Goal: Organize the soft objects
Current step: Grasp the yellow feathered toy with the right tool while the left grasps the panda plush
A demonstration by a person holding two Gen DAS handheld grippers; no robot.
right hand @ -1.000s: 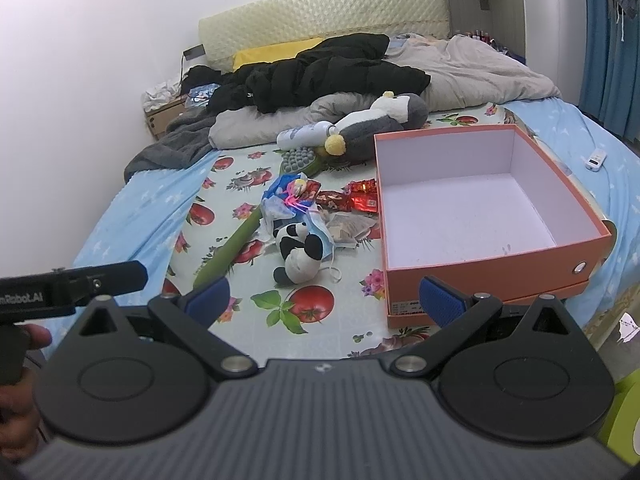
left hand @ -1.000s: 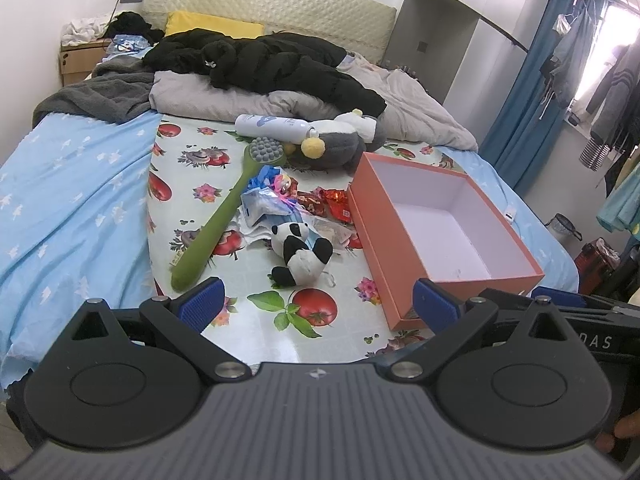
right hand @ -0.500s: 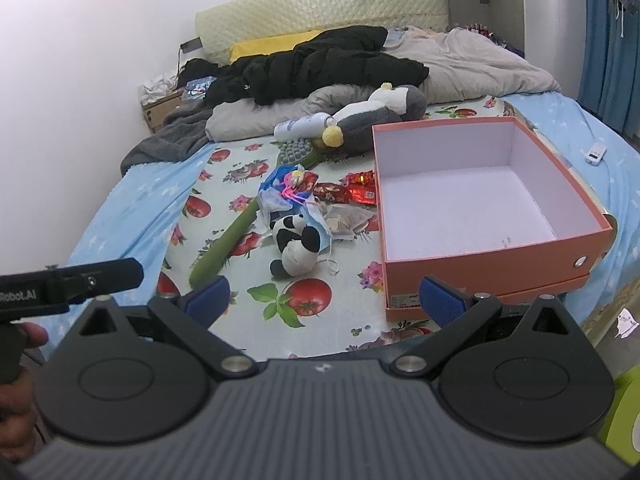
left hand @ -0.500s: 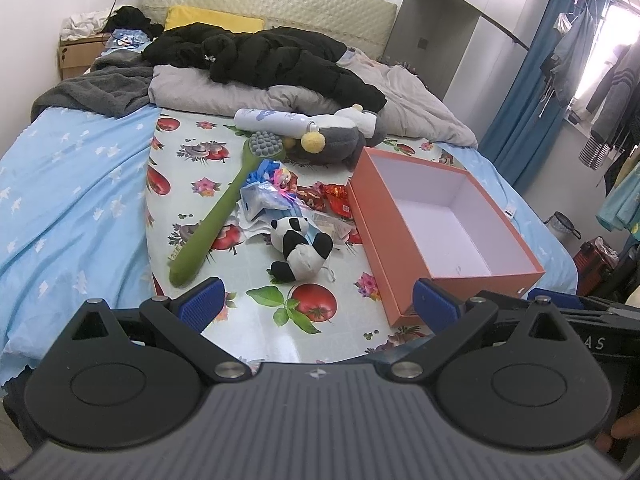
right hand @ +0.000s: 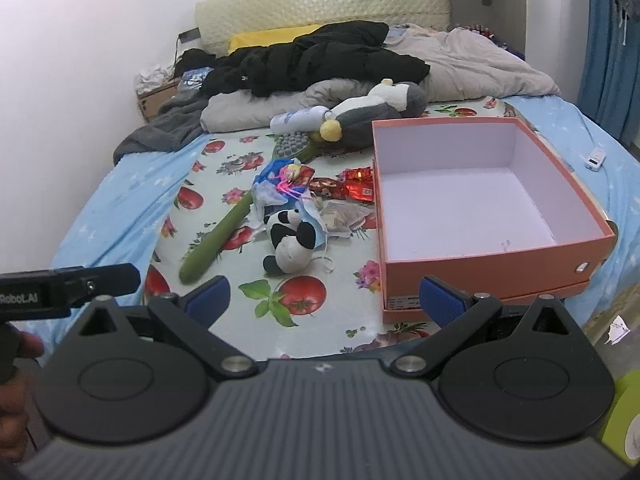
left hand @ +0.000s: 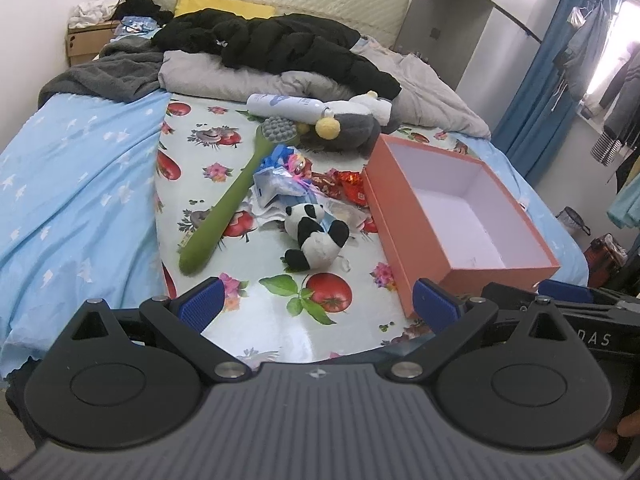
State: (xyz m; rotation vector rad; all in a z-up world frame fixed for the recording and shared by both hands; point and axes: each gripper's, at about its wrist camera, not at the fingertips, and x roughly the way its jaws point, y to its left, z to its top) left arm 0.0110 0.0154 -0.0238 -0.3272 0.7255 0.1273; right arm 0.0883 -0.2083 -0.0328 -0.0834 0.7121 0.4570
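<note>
A small panda plush (left hand: 316, 237) (right hand: 290, 240) lies on the fruit-print cloth (left hand: 200, 148) in the middle of the bed. A grey and white penguin plush (left hand: 352, 124) (right hand: 372, 110) rests at the far end of the cloth. To the right stands an orange box (left hand: 404, 232) (right hand: 480, 268), open, with a bare white inside. My left gripper (left hand: 318, 304) is open and holds nothing, near the cloth's front edge, short of the panda. My right gripper (right hand: 324, 298) is likewise open with nothing in it, just right of the left one.
A long green brush (left hand: 228, 204) (right hand: 224, 232) lies left of the panda. Snack wrappers (left hand: 344, 184) and blue packets (left hand: 280, 176) sit behind it, with a white bottle (left hand: 284, 104) further back. Black and grey clothes (left hand: 280, 48) pile at the headboard. A remote (right hand: 595, 158) lies at the right.
Both grippers have moved forward a little toward the bed, so the panda and box appear slightly closer. Nothing on the cloth has moved, and both grippers stay open.
</note>
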